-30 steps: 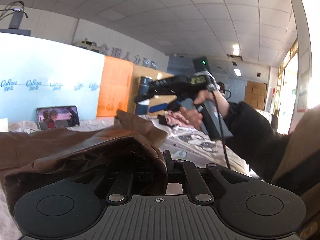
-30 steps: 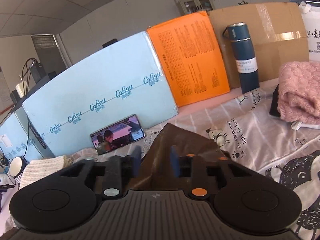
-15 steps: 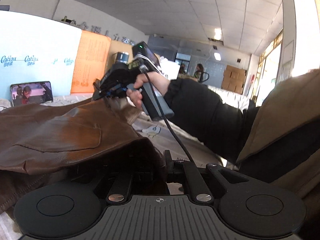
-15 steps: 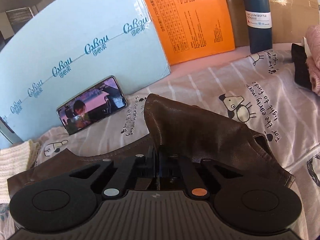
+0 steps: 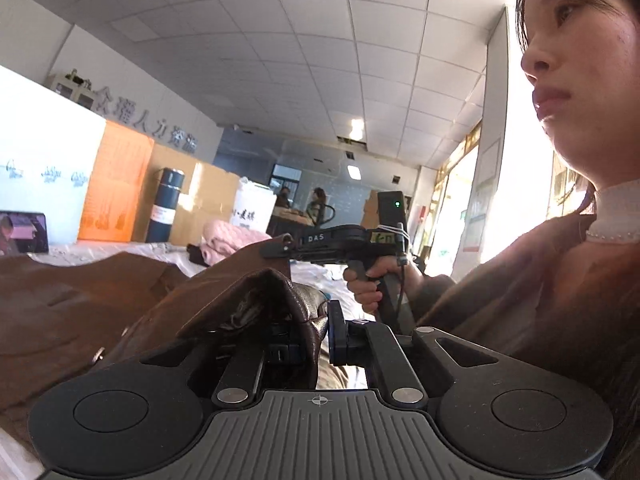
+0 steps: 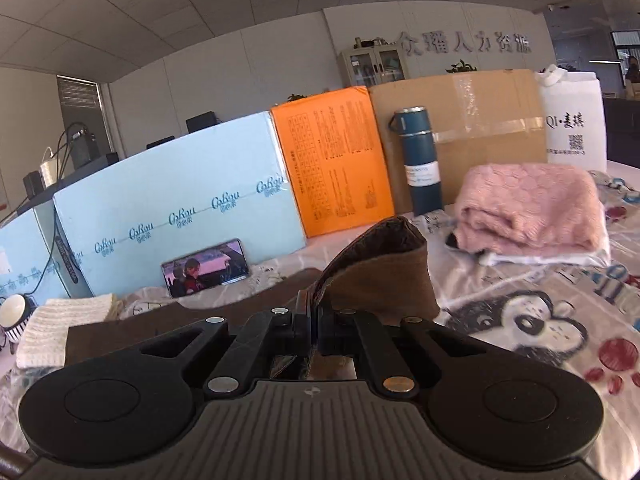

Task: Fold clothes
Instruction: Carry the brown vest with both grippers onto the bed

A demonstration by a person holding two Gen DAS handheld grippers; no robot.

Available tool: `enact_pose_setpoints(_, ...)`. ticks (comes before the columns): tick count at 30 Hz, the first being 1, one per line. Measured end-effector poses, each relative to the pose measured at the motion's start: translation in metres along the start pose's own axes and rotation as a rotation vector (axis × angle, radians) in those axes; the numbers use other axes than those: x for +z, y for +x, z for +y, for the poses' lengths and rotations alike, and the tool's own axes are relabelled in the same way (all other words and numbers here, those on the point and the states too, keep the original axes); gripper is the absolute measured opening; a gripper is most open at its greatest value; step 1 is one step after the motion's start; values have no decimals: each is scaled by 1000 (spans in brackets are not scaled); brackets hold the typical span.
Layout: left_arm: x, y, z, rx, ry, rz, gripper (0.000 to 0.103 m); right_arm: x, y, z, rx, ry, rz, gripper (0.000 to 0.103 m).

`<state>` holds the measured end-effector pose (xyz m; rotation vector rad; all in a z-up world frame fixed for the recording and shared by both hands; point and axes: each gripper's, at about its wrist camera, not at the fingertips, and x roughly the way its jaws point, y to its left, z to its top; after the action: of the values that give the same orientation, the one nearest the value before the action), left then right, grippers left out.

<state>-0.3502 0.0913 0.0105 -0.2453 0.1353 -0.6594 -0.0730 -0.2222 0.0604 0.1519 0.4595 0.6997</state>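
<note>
The brown leather jacket (image 5: 80, 304) lies spread on the printed bedsheet (image 6: 540, 320), and I have it pinched at two places. My left gripper (image 5: 316, 336) is clenched on a bunched fold of the jacket, the leather heaped over its left finger. My right gripper (image 6: 312, 320) is clamped tight on another edge, which stands up in a curled flap in front of the jaws; in the left view my right hand (image 5: 368, 284) grips its handle, lifting that corner off the sheet. Beyond the jacket, a folded pink sweater (image 6: 532, 212) rests on the sheet to the right. A blue flask (image 6: 418, 160), an orange board (image 6: 336, 160) and a phone (image 6: 206, 268) stand along the back.
</note>
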Motion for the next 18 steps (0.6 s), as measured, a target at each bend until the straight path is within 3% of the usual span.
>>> enact_pose_setpoints(4, -10, 2, 3, -11, -51, 51, 18, -30, -30, -25, -7, 7, 72, 7)
enact_pose_setpoints(5, -12, 1, 4, -1, -69, 68, 25, -37, -35, -31, -6, 1, 93, 10)
enact_pose_setpoints(6, -15, 1, 5, 11, -88, 86, 37, -42, -40, -34, -8, -14, 115, 18)
enact_pose_setpoints(7, -18, -1, 3, 41, -98, 104, 44, -46, -45, -38, -18, -22, 126, 36)
enact_pose_setpoints(9, -22, -11, 4, 123, -125, 108, 67, -51, -55, -45, -61, -35, 117, 64)
enact_pose_setpoints(10, -25, -16, 4, 164, -139, 108, 68, -50, -60, -49, -94, -39, 98, 72)
enact_pose_setpoints(13, -27, -42, 9, 276, -192, 46, 68, -42, -70, -66, -181, -39, 37, 77)
enact_pose_setpoints(14, -26, -48, 10, 328, -201, 21, 73, -38, -72, -73, -201, -35, 16, 78)
enact_pose_setpoints(15, -23, -53, 12, 392, -205, -3, 84, -33, -69, -77, -204, -36, 2, 79)
enact_pose_setpoints(18, -11, -56, 32, 535, -252, -63, 88, -15, -52, -86, -178, -50, -34, 84)
